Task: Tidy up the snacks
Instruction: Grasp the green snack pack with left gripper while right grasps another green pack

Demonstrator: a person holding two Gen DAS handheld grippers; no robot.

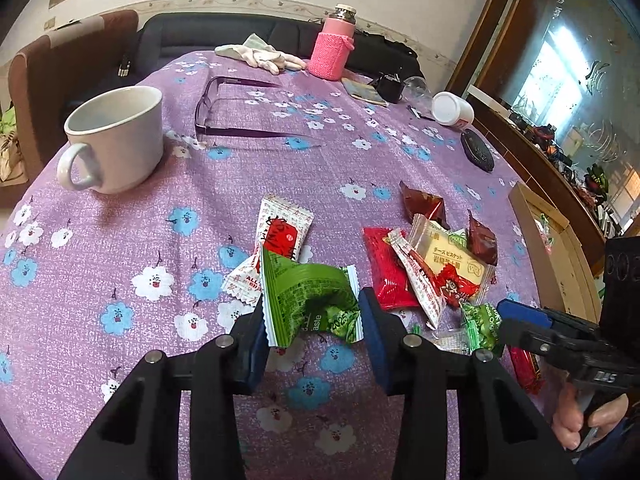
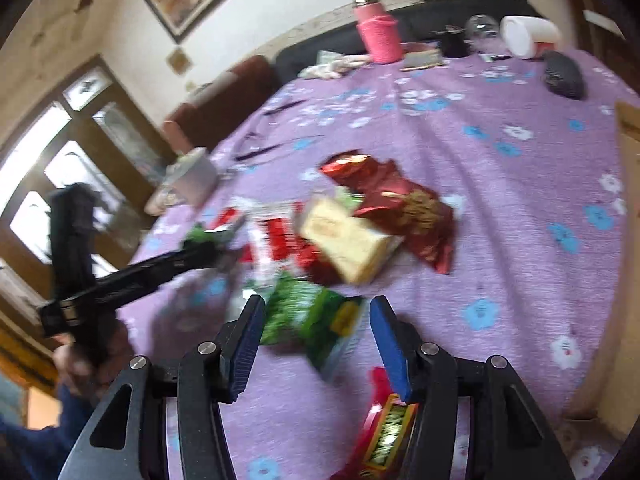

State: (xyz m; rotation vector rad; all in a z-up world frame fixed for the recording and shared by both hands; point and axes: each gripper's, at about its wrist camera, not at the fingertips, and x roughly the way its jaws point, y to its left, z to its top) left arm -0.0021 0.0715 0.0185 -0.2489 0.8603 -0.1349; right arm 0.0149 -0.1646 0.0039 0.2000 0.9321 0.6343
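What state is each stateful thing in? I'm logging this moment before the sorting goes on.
left gripper: shut on the green snack packet, crumpling it.
right gripper: open, astride another green packet.
white mug: upright, looks empty.
glasses: unfolded, lying flat.
pink bottle: upright, capped.
white jar: on its side.
cardboard box: open.

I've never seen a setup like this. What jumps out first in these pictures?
A heap of bright snack packets lies on the purple flowered tablecloth. The left gripper has a crumpled green packet between its blue pads. Further back stand a white mug on the left and a pink-sleeved flask at the far edge.
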